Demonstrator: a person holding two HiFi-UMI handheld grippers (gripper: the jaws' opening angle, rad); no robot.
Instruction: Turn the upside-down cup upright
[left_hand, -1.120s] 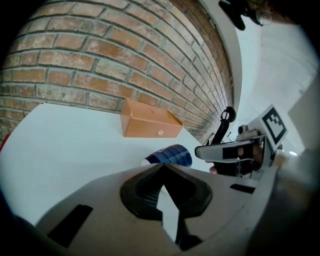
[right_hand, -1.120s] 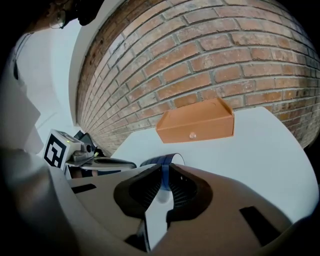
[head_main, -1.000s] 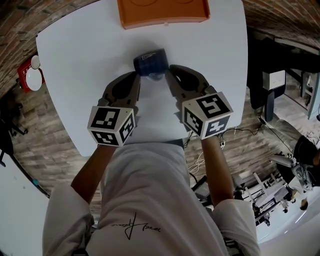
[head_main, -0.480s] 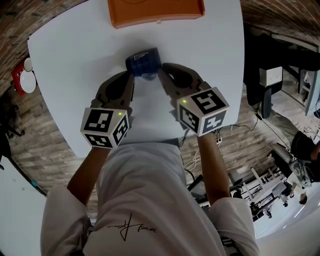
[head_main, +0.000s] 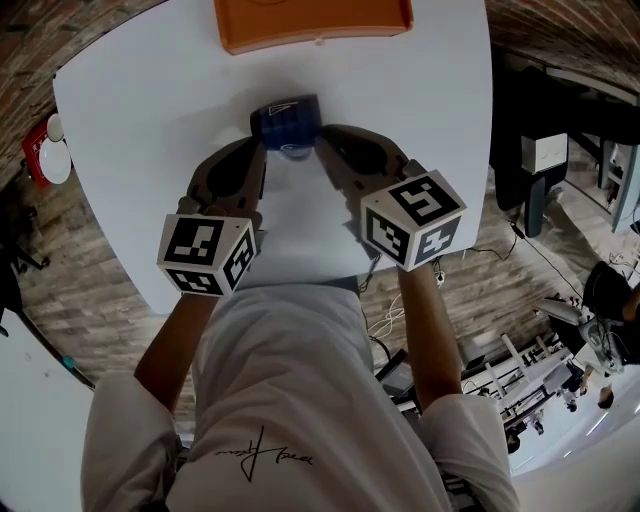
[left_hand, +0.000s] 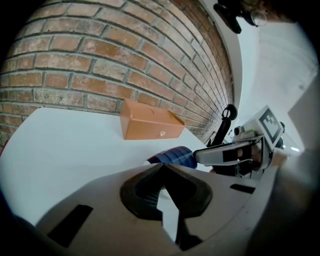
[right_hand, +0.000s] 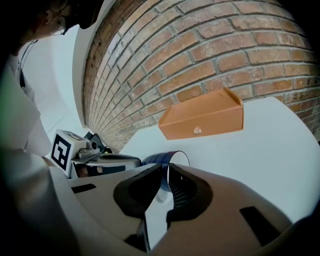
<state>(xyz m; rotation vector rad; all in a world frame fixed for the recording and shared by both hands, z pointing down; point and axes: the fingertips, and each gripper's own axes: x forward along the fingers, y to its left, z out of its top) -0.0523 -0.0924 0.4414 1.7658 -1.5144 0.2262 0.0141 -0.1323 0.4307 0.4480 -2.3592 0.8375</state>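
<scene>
Cup (head_main: 285, 121) sits upper-centre in the head view on the white table (head_main: 140, 110), just below the orange box (head_main: 312, 22), and between the tips of both grippers.

Right gripper (head_main: 324, 140) comes in from the lower right. In the right gripper view its jaws (right_hand: 166, 172) are nearly together, pinching the thin wall at the cup's rim (right_hand: 156, 160). One jaw is inside the mouth, the other outside.

Left gripper (head_main: 257, 152) comes in from the lower left. In the left gripper view its jaws (left_hand: 162, 169) meet at the tips with nothing between them. The cup (left_hand: 175, 156) is right beyond those tips. Can't tell if they touch it.

Cup orientation: not standing, it's tipped over on its side or close to that. In the head view the long axis runs roughly top to bottom of the frame. The closed blue end points up-frame toward the box. The open mouth, with a pale interior, points down-frame toward the person. In the right gripper view the mouth shows as a white ellipse facing the camera and slightly right.

Box is well clear of the cup in both gripper views (left_hand: 150, 127) (right_hand: 205, 120).
</scene>
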